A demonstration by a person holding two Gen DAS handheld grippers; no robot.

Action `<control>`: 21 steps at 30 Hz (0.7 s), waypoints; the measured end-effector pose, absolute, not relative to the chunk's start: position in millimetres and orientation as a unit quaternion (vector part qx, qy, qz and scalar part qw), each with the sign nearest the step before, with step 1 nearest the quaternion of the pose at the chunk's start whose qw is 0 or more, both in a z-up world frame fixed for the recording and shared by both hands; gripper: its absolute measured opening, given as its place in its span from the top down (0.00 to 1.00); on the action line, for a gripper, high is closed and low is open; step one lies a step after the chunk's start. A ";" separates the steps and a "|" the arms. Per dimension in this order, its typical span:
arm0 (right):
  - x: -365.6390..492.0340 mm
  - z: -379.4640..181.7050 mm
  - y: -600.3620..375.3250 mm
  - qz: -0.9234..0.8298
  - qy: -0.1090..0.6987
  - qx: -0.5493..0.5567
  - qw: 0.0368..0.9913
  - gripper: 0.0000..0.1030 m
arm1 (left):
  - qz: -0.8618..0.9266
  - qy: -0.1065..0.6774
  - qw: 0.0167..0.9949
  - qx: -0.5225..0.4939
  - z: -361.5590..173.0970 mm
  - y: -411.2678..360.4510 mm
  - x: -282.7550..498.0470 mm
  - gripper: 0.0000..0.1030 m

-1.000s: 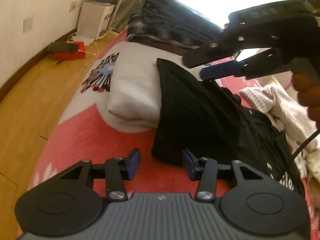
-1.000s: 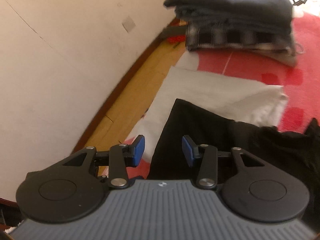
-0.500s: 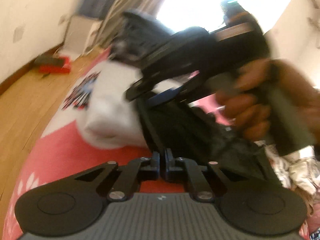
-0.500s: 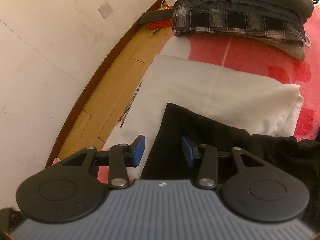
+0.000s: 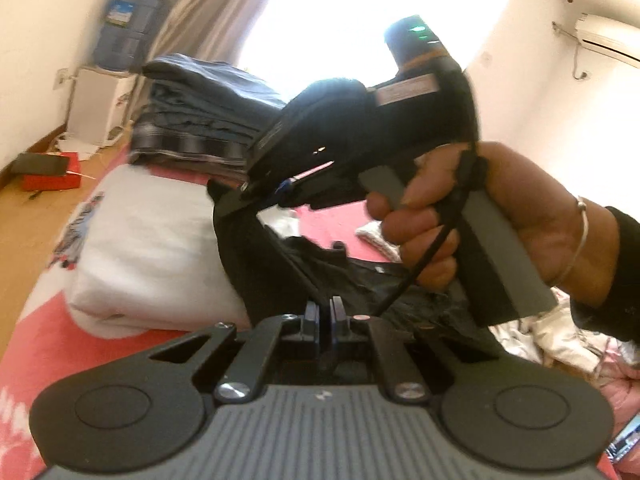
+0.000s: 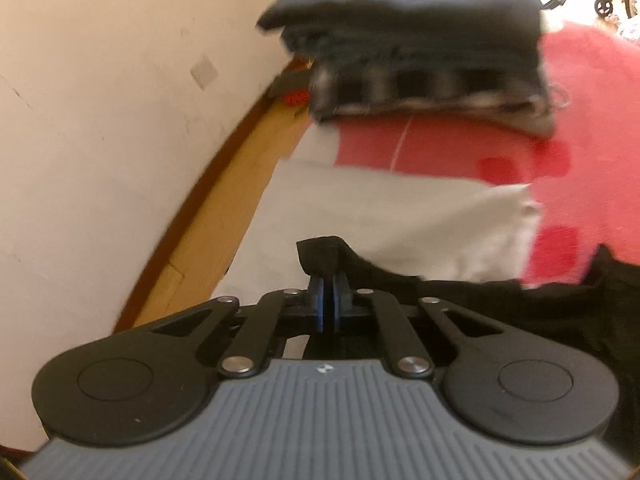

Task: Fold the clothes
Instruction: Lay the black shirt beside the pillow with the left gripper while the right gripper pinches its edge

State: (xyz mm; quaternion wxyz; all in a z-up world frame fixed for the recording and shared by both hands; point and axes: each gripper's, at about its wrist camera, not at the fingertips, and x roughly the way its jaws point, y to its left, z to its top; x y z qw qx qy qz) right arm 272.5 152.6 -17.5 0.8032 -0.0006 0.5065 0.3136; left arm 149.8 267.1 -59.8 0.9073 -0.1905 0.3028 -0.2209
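Note:
A black garment (image 5: pixel 256 256) lies across a folded white garment (image 5: pixel 152 248) on the red blanket. My left gripper (image 5: pixel 323 314) is shut on the black garment's near edge. My right gripper (image 6: pixel 327 300) is shut on a corner of the black garment (image 6: pixel 320 254) and holds it up; it also shows in the left wrist view (image 5: pixel 280 194), held in a hand, pinching the cloth's far corner above the white garment (image 6: pixel 400 216).
A stack of folded dark and plaid clothes (image 5: pixel 192 120) stands behind the white garment, also in the right wrist view (image 6: pixel 420 52). Crumpled light clothes (image 5: pixel 560 332) lie at the right. A wooden floor (image 5: pixel 28 224) and wall (image 6: pixel 100 120) run along the left.
Both grippers were open a second ago. The left one shut on the black garment's near edge first, then the right one shut on its far corner and lifted it.

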 end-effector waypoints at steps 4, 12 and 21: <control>271.9 -7.0 114.9 0.314 0.486 0.012 0.815 0.97 | -0.251 0.307 0.900 -0.179 -53.7 241.8 153.7 0.95; 276.7 -26.6 51.3 0.304 0.469 0.029 0.829 0.97 | -0.293 0.339 0.884 -0.136 -67.1 179.7 170.8 0.95; 288.6 -60.3 -5.4 0.284 0.460 0.049 0.840 0.97 | -0.284 0.397 0.868 -0.093 -109.1 139.4 197.8 0.94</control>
